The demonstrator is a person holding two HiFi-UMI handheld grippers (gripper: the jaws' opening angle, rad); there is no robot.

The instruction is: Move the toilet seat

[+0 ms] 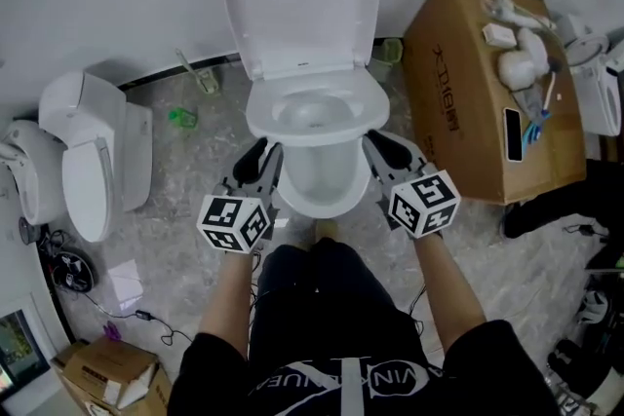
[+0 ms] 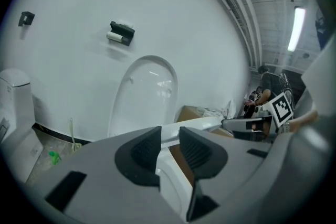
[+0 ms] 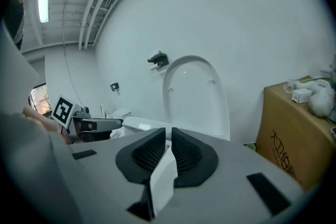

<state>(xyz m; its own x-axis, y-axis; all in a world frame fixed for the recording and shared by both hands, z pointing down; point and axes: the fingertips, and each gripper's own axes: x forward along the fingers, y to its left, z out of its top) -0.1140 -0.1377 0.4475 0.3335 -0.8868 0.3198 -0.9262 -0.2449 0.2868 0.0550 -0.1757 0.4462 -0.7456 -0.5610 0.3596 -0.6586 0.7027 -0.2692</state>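
At seat [image 1: 261, 112] edges: left gripper [image 1: 263, 157], right gripper [image 1: 383, 151] clamped.

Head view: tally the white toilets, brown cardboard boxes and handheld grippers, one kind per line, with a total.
White ceramic toilets: 2 (a cut-off white fixture at the right edge is left out)
Brown cardboard boxes: 2
Handheld two-jaw grippers: 2, the left gripper and the right gripper
Total: 6

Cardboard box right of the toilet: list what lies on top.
On the brown cardboard box: white plastic fittings, a flat black device and a small blue item. The box is closed, so its inside is hidden.
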